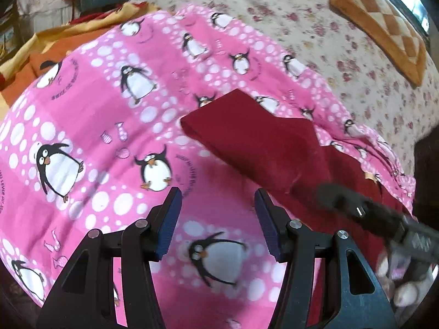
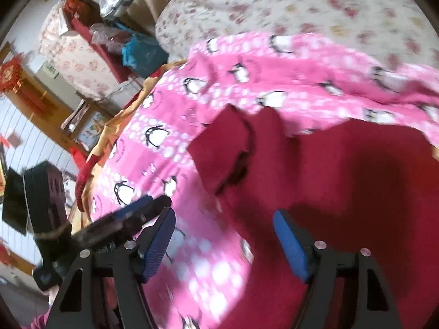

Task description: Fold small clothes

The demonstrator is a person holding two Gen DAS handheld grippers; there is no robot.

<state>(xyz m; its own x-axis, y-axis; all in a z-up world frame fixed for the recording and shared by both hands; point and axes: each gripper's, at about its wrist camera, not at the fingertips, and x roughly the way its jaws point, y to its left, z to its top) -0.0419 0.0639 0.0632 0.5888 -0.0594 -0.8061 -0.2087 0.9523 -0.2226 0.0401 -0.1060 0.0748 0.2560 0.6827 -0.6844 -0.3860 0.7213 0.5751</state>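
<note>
Both pairs of jaws stand spread and empty above a bed: the left gripper (image 1: 218,205) hovers over a pink fleece blanket printed with penguins and white dots (image 1: 109,126), while the right gripper (image 2: 223,229) hangs at the near edge of the small dark-red knit garment (image 2: 343,178) awaiting folding. From the left wrist camera the garment lies at about two o'clock of the blue-padded fingers (image 1: 171,219), one sleeve-like flap (image 1: 241,128) already doubled over toward eleven o'clock; from the right wrist camera it spreads from twelve to three o'clock, just beyond the jaws. The cloth looks soft, light and limp, likely to sag and drag rather than hold shape, so a pinch at a hem corner or along the flap's edge seems the surest hold. Farther out, at twelve o'clock, lies a cream bedspread with small red flowers (image 1: 315,22) and, at one o'clock, an orange-and-cream checked cushion (image 1: 384,24).
</note>
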